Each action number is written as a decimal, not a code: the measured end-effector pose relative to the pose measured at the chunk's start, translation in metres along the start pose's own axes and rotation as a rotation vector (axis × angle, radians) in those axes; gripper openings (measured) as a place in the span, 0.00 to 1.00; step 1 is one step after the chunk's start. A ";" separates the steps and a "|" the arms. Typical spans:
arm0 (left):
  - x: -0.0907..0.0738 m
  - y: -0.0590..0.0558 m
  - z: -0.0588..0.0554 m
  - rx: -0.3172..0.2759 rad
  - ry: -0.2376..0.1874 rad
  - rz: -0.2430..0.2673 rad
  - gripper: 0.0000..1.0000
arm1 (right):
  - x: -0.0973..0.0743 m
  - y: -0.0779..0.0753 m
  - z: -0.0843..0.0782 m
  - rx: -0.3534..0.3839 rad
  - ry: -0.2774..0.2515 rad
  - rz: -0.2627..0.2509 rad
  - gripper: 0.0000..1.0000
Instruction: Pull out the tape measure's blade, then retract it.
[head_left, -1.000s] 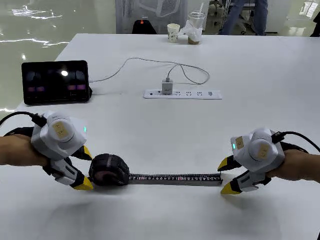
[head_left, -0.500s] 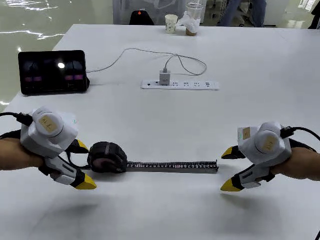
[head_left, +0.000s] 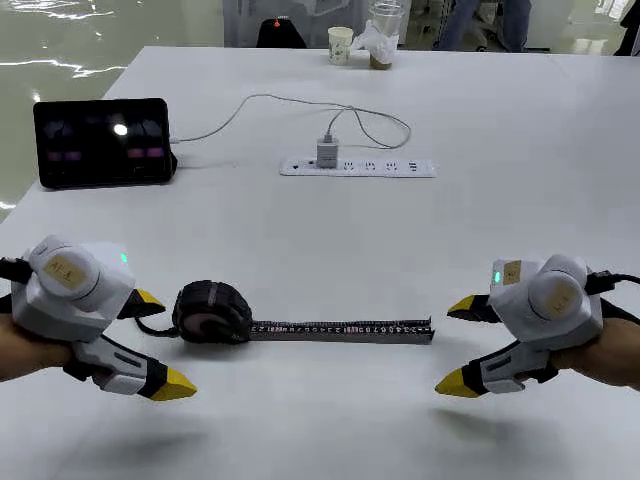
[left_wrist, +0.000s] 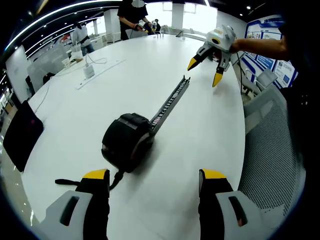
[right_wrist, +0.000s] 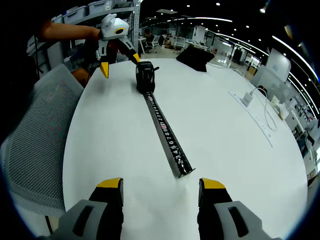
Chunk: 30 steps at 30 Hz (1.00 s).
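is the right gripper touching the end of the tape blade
Apart. In the right gripper view, bare table lies between the hooked end of the blade and the open jaws of the right gripper.

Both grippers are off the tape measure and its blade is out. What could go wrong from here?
1. The case lies unheld by the open left gripper. Working the blade back may just slide it over the smooth table.
2. The blade lies flat, so the open right gripper may miss its end.
3. The strap beside a left jaw might snag.
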<state>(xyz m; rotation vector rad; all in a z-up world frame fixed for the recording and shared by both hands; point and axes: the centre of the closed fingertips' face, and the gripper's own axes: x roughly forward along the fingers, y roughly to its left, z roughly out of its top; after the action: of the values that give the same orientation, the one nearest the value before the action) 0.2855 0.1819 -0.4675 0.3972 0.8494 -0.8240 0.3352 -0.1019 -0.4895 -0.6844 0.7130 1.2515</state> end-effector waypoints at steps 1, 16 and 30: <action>-0.001 0.000 0.000 -0.007 -0.005 0.005 0.70 | 0.000 0.001 0.001 0.008 -0.008 -0.004 0.60; -0.013 -0.014 -0.003 -0.124 -0.115 0.092 0.77 | -0.007 0.024 0.000 0.113 -0.090 -0.070 0.68; -0.018 -0.031 -0.003 -0.205 -0.183 0.132 0.80 | -0.011 0.041 0.009 0.195 -0.164 -0.132 0.74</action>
<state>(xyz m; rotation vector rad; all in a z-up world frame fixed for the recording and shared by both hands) 0.2531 0.1727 -0.4550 0.1911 0.7215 -0.6335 0.2937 -0.0932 -0.4783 -0.4555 0.6342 1.0872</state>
